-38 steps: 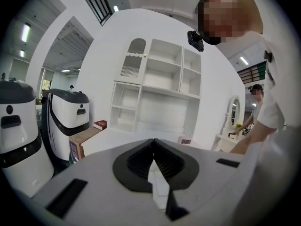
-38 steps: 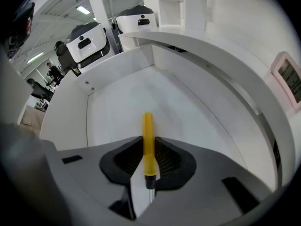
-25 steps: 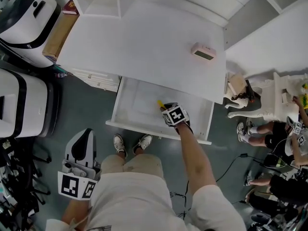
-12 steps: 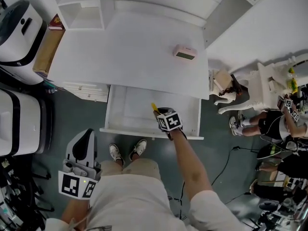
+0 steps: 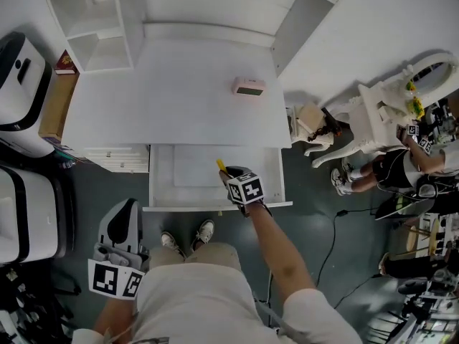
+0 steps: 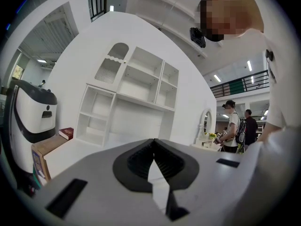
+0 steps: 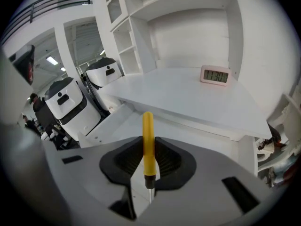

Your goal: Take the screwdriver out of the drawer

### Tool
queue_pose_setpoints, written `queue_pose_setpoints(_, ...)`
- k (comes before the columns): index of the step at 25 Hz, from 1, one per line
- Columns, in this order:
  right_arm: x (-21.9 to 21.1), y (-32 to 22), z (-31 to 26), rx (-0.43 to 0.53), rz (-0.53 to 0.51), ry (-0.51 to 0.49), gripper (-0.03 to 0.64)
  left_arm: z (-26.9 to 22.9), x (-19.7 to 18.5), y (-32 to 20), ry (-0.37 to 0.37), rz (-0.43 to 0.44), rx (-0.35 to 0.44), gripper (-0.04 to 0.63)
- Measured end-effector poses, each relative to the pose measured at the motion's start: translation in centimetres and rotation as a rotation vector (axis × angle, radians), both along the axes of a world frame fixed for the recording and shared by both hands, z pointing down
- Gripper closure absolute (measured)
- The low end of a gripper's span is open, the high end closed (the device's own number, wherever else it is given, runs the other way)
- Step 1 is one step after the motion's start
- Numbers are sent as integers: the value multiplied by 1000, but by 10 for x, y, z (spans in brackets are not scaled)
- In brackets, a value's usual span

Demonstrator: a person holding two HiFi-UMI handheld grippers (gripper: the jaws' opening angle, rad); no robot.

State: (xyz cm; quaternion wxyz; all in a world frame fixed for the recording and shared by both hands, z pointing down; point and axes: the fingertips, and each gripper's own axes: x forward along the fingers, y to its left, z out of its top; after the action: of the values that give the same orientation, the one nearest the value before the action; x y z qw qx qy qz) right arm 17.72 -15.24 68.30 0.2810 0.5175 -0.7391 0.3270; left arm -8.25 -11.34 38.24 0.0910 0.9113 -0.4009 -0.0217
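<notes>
Count: one yellow-handled, metal-shafted screwdriver (image 7: 148, 142). One white pull-out drawer (image 5: 215, 206), standing open. One flat white surface (image 5: 179, 92) above it, with one pink rectangular digital clock (image 5: 249, 87) sitting on it. One white shelf unit (image 5: 93, 20) at the back, with one red book (image 5: 65, 63) lying just left of it. Two rounded white-and-black machines (image 5: 21, 84) standing left of the surface.

Right tongs (image 7: 148, 163) are pinching the screwdriver at the lower end of its handle. The handle is pointing away from the person and the shaft is pointing back toward the camera on the tongs. The screwdriver is being held over the open drawer, near the surface's front edge. The right arm is reaching out straight over the drawer front, with the tongs tilting forward and down.

Left tongs (image 6: 154, 145) are pressing together at the tips, with nothing between them. The left hand is holding them low beside the person's left hip, well apart from the drawer. They are pointing roughly level toward the shelf unit.
</notes>
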Motion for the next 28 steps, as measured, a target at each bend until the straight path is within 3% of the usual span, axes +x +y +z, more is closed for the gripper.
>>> queue_pose_setpoints(17,2,-19,-108,277,123,-114,531,-37,8,-35,35,8,112,580)
queue_pose_setpoints(28,21,-33,-236,568,175,-170,531,-70,11,-63,55,0,181,580)
